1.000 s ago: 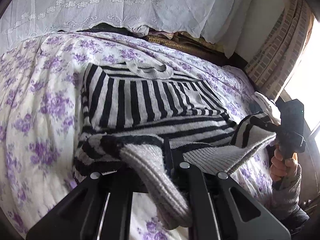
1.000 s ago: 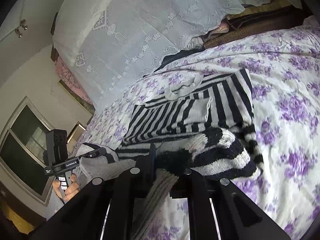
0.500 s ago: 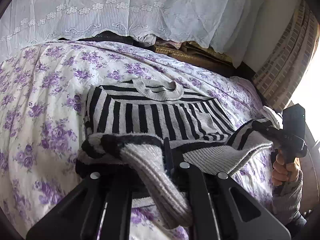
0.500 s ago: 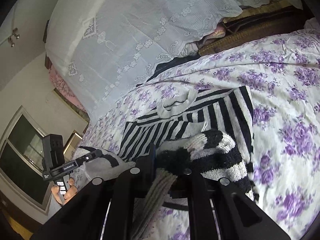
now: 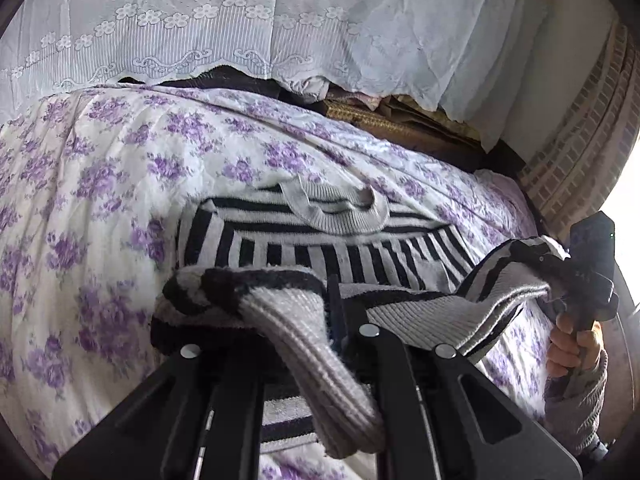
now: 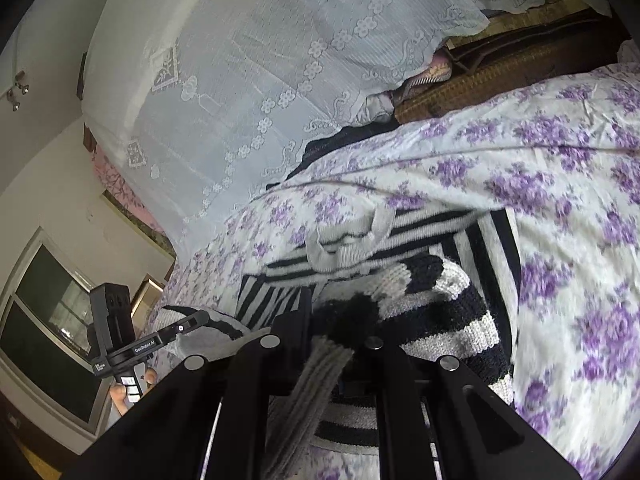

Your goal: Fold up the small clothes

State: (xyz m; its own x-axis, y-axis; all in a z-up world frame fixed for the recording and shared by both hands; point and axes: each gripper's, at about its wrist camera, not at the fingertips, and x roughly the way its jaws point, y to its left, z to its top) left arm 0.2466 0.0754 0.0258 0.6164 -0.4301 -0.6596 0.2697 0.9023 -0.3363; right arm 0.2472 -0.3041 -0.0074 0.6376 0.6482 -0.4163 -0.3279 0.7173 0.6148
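A black-and-white striped sweater (image 5: 316, 250) lies flat on the flowered bedsheet (image 5: 100, 184), its grey collar (image 5: 340, 216) at the far end. My left gripper (image 5: 334, 300) is shut on one corner of the grey ribbed hem, which is lifted and drapes back over the fingers. To the right, a hand holds my right gripper (image 5: 540, 258), shut on the other hem corner. In the right wrist view that gripper (image 6: 336, 312) pinches the hem over the sweater (image 6: 480, 248), close to the collar (image 6: 352, 248). The left gripper (image 6: 196, 318) shows at the left.
A white lace cloth (image 5: 240, 32) hangs over stacked things behind the bed. Woven mats (image 5: 380, 124) lie under its edge. A brick-patterned wall (image 5: 580, 152) and bright window stand on the right. A dark window (image 6: 48, 320) sits beyond the bed's left side.
Both grippers have carried the lifted hem forward toward the collar. The doubled-over part now covers more of the sweater's body. Both grips stay shut.
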